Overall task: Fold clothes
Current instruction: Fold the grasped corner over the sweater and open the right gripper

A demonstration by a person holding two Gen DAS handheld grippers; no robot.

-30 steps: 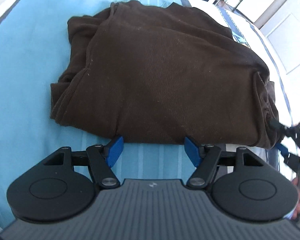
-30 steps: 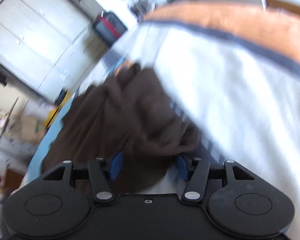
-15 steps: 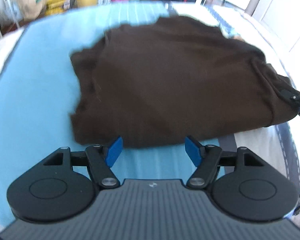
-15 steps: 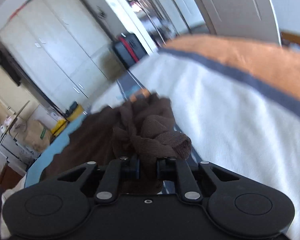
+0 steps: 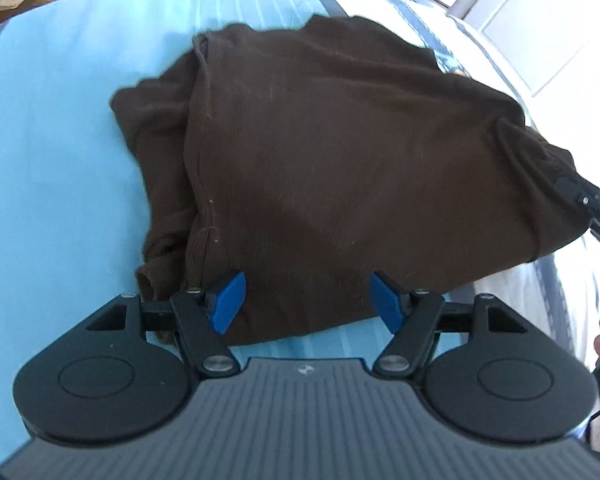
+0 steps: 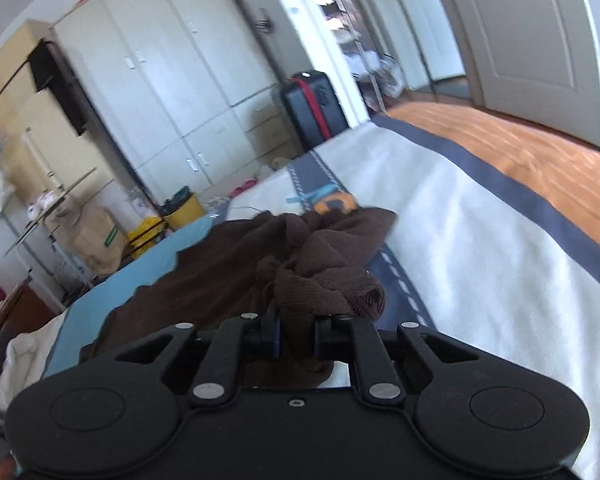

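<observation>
- A brown garment (image 5: 340,152), a soft ribbed knit, lay partly folded on a bed, over the blue sheet (image 5: 60,160) and reaching the white cover (image 6: 480,248) on the right.
- The right gripper (image 6: 298,334) was clamped on a bunched corner of the garment at its right edge, jaws nearly together with cloth squeezed between the pads and a wad bulging above them.
- In the left wrist view that corner was drawn up and taut toward the right gripper, so the cloth rose off the bed there.
- The left gripper (image 5: 306,298) hung over the garment's near edge with its blue pads (image 5: 230,300) well apart, cloth showing between them but not pinched.
- The fabric looked light and limp: it would sag, stretch and crumple rather than keep a line, and a pull on one corner alone would likely drag the layers askew.
- It seemed grippy rather than slippery, so a pinch on a doubled hem ought to hold.
- The best hold for the left gripper appeared to be the near-left corner, where a seam ran down to the hem and several layers were stacked.
- A risk was catching only the top layer, or the sheet beneath.
</observation>
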